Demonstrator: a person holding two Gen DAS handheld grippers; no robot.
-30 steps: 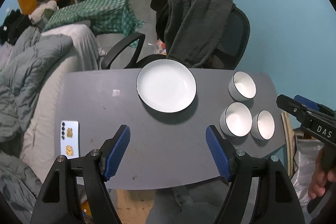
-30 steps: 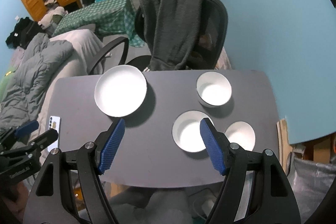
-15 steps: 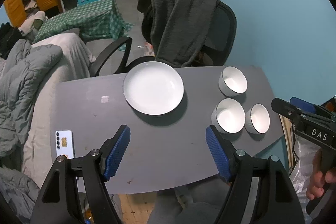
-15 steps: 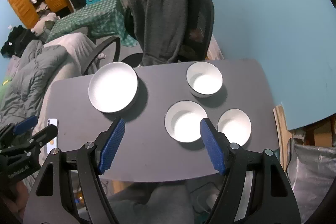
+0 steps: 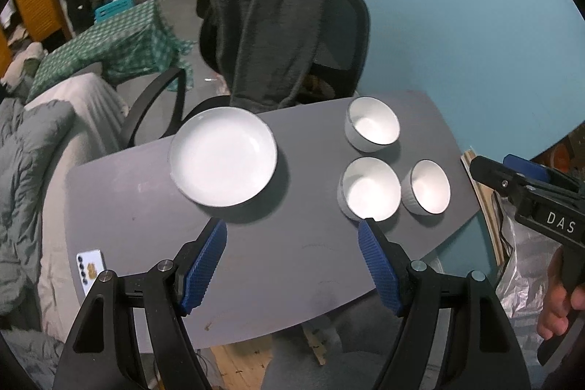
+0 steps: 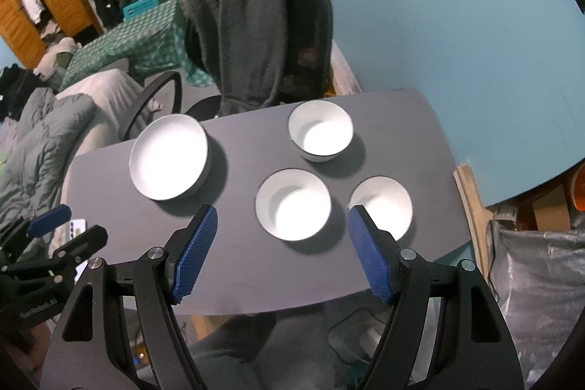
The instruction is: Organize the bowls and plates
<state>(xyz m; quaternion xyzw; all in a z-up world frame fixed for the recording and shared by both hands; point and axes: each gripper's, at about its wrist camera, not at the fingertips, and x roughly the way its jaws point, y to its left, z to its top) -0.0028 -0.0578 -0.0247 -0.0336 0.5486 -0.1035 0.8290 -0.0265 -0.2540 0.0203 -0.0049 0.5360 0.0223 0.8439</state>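
In your left wrist view, your left gripper (image 5: 292, 243) hangs above the near half of the grey table (image 5: 292, 265) with its blue-padded fingers spread wide and nothing between them. The white plate (image 5: 223, 156) lies ahead of the left finger, apart from it, near the table's far edge. Three white bowls sit to the right: the far bowl (image 5: 373, 129) by the back edge, the middle bowl (image 5: 370, 189) just past the tip of your right finger, and the small ribbed bowl (image 5: 427, 187) just beside it, the two nearly touching. A white phone (image 5: 89, 268) lies at the table's left edge, and your right gripper (image 5: 526, 185) reaches in from the right, off the table's edge. In your right wrist view, your right gripper (image 6: 281, 233) is likewise spread and empty above the table (image 6: 237, 265). The middle bowl (image 6: 293, 204) lies between its two fingers and just ahead of them; the small bowl (image 6: 382, 207) is partly hidden behind the right fingertip; the far bowl (image 6: 321, 131) stands further ahead. The plate (image 6: 169, 156) lies ahead and left of the left finger, and your left gripper (image 6: 62, 233) shows at the lower left, near the phone (image 6: 77, 228).
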